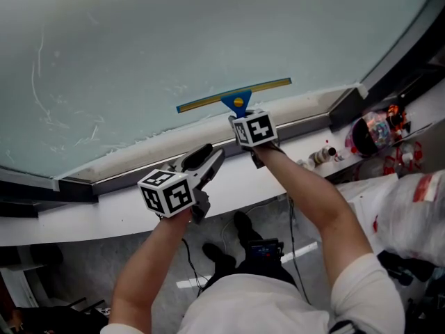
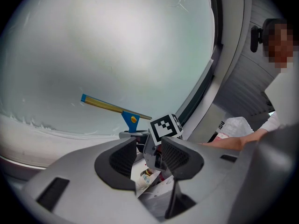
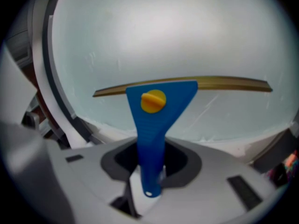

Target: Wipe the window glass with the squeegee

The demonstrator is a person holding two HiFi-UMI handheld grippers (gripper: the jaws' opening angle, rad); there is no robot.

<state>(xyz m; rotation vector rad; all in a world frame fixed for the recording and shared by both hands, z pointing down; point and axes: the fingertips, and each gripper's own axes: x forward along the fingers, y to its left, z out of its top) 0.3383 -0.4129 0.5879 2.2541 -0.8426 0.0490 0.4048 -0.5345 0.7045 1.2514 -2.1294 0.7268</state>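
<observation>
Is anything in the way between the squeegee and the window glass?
No, nothing visible. The right tongs hold the squeegee, and it looks flat against the window glass, near the bottom edge.

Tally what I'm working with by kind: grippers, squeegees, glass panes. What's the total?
Grippers: 2 (left gripper, jaws apart with nothing between them; right gripper, jaws shut on the squeegee's blue handle)
Squeegee: 1 (squeegee, blade against the glass)
Glass panes: 1 (window glass)
Total: 4
</observation>
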